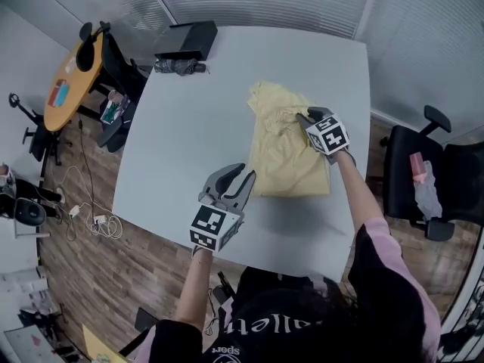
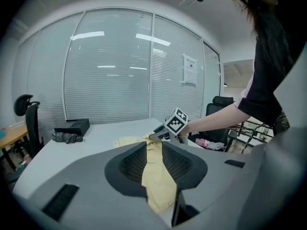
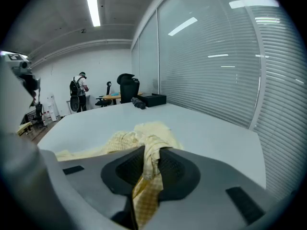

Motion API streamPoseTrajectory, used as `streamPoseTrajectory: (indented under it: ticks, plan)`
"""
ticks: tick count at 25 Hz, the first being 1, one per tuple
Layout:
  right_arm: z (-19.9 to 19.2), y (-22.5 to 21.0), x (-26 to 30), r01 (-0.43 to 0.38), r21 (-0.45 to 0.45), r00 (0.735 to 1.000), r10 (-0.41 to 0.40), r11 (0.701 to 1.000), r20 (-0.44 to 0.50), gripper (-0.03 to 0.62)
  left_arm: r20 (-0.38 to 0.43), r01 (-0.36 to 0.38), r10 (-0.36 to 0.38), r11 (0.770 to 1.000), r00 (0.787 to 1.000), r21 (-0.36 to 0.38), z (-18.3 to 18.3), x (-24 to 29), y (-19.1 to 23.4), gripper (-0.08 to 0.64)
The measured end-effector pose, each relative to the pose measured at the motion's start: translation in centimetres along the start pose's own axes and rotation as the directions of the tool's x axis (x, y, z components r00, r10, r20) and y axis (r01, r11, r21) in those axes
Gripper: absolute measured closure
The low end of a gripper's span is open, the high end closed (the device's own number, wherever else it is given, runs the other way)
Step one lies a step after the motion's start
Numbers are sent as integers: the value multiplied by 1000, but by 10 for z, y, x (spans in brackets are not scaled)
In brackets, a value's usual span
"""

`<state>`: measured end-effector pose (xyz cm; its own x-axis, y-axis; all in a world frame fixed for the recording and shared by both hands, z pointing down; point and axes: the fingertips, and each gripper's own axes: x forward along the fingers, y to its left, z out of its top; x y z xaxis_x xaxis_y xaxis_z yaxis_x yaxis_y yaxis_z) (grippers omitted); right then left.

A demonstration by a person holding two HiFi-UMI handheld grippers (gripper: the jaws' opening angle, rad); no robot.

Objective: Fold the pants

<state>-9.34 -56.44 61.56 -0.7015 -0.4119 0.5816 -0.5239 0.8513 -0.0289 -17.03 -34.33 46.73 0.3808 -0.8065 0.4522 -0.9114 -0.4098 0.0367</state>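
The yellow checked pants [image 1: 287, 157] lie folded lengthwise on the white table [image 1: 181, 134], with the far end bunched up. My right gripper [image 1: 306, 118] is at that far right end. Its jaws are shut on a gathered fold of cloth [image 3: 148, 152] that hangs down between the pads. My left gripper [image 1: 243, 178] is at the near left corner of the pants. Its jaws stand apart, with the cloth [image 2: 160, 190] showing in the gap between them, and the pads do not press on it. The right gripper's marker cube [image 2: 176, 121] shows beyond.
A black box [image 1: 193, 36] and a dark bundle [image 1: 180, 66] sit at the table's far left corner. A black office chair [image 1: 431, 172] stands to the right of the table. An orange round table [image 1: 72, 82] and floor cables [image 1: 98, 221] are to the left.
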Motion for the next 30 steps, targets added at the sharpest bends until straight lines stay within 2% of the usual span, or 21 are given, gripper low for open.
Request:
streamPoseTrajectory:
  ticks: [6, 9, 12, 15, 19, 23, 30]
  plan:
    - [-51, -24, 29, 90, 117, 992, -78, 989, -101, 508, -25, 8, -8, 1000, 1000, -16, -16, 4, -10, 459]
    - [-54, -26, 30, 95, 169, 992, -80, 981, -95, 505, -26, 10, -11, 999, 1000, -33, -18, 4, -15, 459]
    - [-52, -26, 26, 108, 168, 990, -90, 980, -111, 494, -15, 25, -26, 999, 1000, -42, -15, 4, -21, 459]
    - [-48, -23, 15, 111, 134, 988, -95, 985, -119, 410, -4, 45, -45, 999, 999, -29, -9, 2, -29, 459]
    - [-27, -11, -19, 104, 157, 995, -103, 982, -19, 410, 37, 64, -64, 998, 997, -7, 7, -6, -41, 459]
    - [-9, 18, -58, 67, 148, 995, -77, 987, 64, 414, 78, 80, -80, 997, 994, 4, 17, -15, -51, 459]
    - [21, 79, -133, -10, 164, 976, -26, 986, 216, 437, 131, 107, -108, 994, 985, 11, 25, -33, -64, 459]
